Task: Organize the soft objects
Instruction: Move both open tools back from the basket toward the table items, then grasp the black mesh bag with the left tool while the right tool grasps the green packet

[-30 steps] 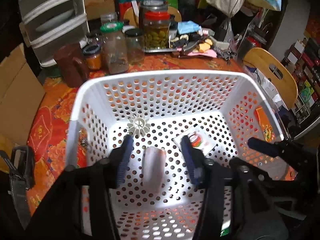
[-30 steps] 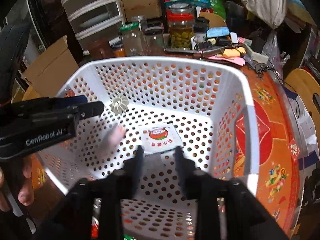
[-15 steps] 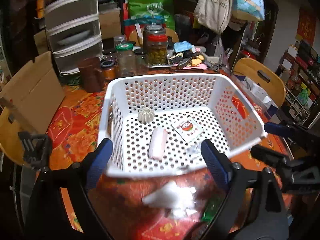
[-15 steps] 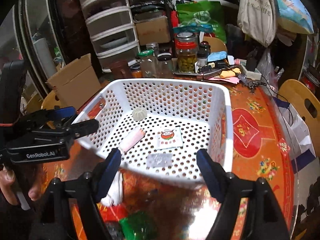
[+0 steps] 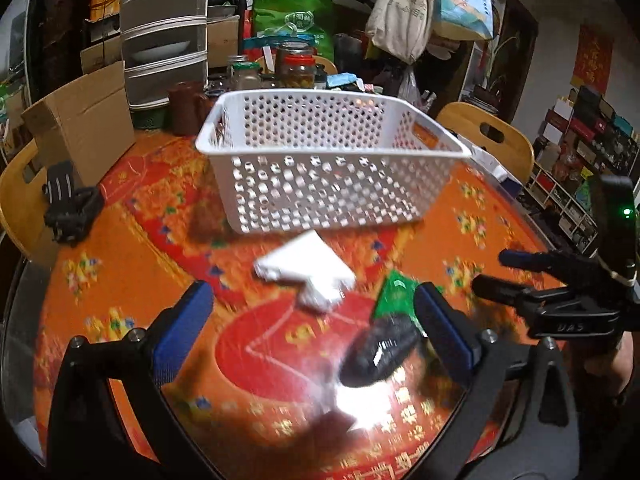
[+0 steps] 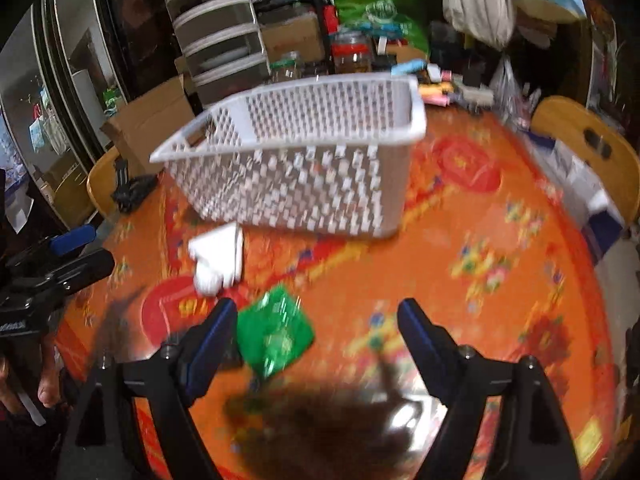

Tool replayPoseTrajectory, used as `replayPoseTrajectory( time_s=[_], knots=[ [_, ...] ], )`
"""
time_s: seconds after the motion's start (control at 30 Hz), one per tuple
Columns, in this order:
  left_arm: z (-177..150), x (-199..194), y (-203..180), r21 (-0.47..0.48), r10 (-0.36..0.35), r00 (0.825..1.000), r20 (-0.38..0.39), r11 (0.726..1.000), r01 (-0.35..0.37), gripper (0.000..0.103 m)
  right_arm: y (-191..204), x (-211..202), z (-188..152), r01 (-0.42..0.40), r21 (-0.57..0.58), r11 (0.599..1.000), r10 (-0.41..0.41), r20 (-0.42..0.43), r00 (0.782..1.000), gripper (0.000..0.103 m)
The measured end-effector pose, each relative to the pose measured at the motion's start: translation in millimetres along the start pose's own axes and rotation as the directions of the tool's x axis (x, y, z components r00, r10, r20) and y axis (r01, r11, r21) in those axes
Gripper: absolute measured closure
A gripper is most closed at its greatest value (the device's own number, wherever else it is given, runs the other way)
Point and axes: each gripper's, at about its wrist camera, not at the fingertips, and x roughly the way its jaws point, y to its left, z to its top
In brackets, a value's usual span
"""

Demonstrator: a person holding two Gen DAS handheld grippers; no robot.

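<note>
I have both tools clear of the white basket (image 5: 332, 168) and hanging over the loose things on the orange counter (image 5: 120, 280), so I judge this to be the point of choosing the next soft object to collect; my left tool (image 5: 312, 320) stands with its jaws spread wide and nothing between them; my right tool (image 6: 316, 332) is likewise wide apart and empty, and it also shows at the right edge of the left view; both views are smeared by motion, so fine detail is uncertain. On the counter in front of the basket I count three loose things: one white soft packet (image 5: 306, 270) just before the basket's near wall; one green packet (image 6: 276, 332) nearer to me, close by the inner finger of the right tool; one dark glossy object (image 5: 380, 354) beside the green one, too blurred for me to name. There is one basket, and from this low angle I cannot see what lies inside it. The next move, as I judge it, calls for lowering one tool over a single packet, most likely the white or the green, closing gently on its soft body, then carrying it over the rim; thin packets lying flat on the cloth may slip from the pads.
</note>
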Motion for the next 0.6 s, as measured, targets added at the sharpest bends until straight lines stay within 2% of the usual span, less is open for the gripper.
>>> replayPoseTrajectory(
  time_s=[0.2,0.43,0.53,0.6],
  knots=[
    [-23.4,22.3,-21.9,0.04,-0.029,0.998,-0.05,0.999,0.031,0.004,2.7,8.4,-27.2,-0.035,0.032,0.999,0.036,-0.018,0.999,0.021],
    [-39.5,52.8,-43.9,0.086,-0.06,0.991,-0.118,0.994,0.07,0.005,-1.2,7.4,-29.9,-0.037,0.057,0.998,0.037,-0.001,0.999,0.021],
    [-40.4,60.5,-47.5,0.091,-0.062,0.99,-0.13,0.993,0.074,0.012,-6.8,8.2,-29.1,-0.032,0.071,0.997,0.032,0.0,0.999,0.021],
    [-40.5,66.9,-49.5,0.1,-0.053,0.989,-0.141,0.993,0.068,0.024,-9.1,10.6,-29.0,-0.031,0.08,0.996,0.031,-0.003,1.0,0.021]
  ],
)
